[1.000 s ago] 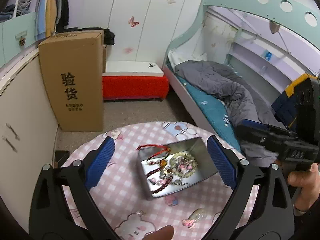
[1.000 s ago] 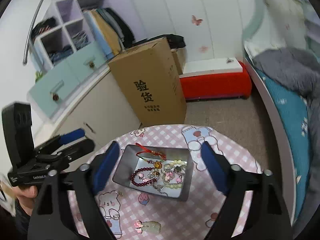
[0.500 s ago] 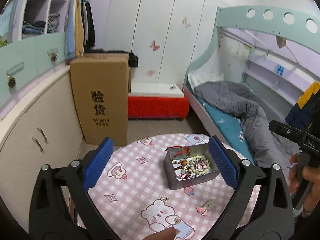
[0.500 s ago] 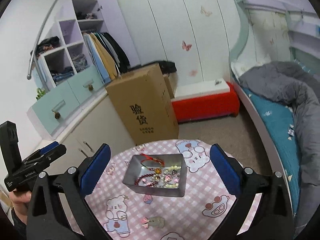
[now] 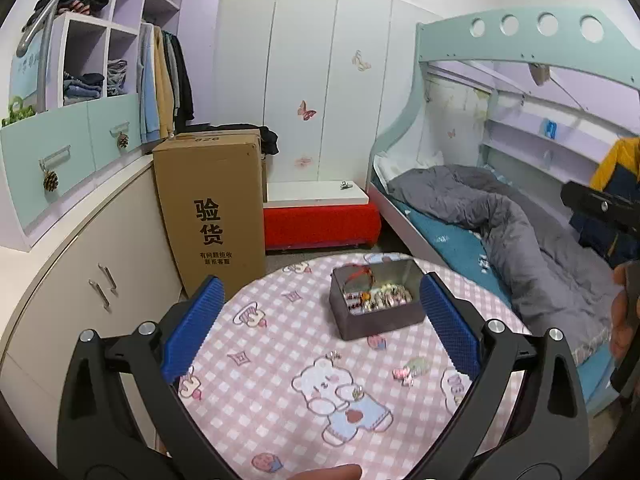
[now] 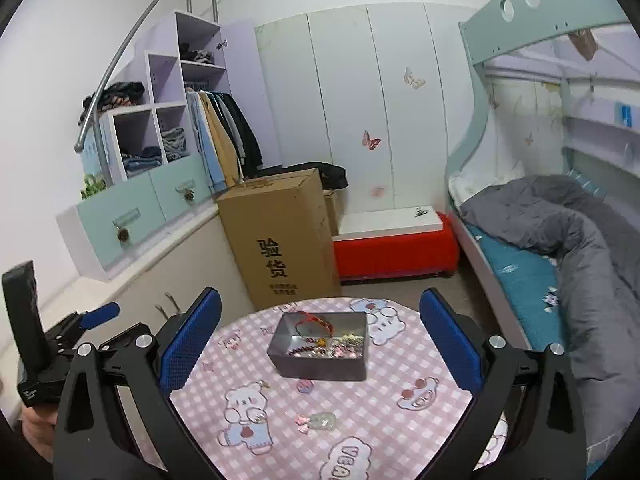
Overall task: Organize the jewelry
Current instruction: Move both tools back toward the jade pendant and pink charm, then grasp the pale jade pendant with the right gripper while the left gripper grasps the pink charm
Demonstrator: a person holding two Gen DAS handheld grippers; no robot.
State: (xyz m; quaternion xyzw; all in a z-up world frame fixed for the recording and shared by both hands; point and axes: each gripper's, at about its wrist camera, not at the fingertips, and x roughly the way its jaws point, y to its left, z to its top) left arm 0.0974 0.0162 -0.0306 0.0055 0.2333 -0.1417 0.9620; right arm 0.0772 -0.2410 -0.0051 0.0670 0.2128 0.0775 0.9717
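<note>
Left gripper [image 5: 320, 320]: jaws spread wide, nothing between them — held above the near part of the counter, looking across it toward the tin.
Right gripper [image 6: 320, 336]: jaws spread wide and empty too, raised over the counter; the tin shows between the two blue pads.
Counter [image 5: 280, 360]: round, covered in a pink-and-white checked cloth printed with bears and small cartoon figures.
Tin [image 5: 376, 312]: a grey metal rectangular box, lid off, standing on the far half of the counter, apart from both grippers.
Jewelry in the tin [image 6: 332, 346]: a tangle of beaded bracelets and pale, pinkish pieces along the near side, with a red cord [image 6: 314, 322] lying over the far rim — single pieces are too small to tell apart.
Loose charm [image 6: 318, 420]: a pale green piece with a pink end, lying on the cloth on the near side of the tin, not touching it.
Small earrings [image 5: 334, 356]: tiny metallic bits on the cloth near the printed bear, well apart from the tin.
Surroundings: a cardboard box [image 5: 214, 208] stands on the floor beyond the counter, a red bench [image 5: 320, 220] beside it, and a bed [image 5: 500, 220] with a grey quilt on the right.
</note>
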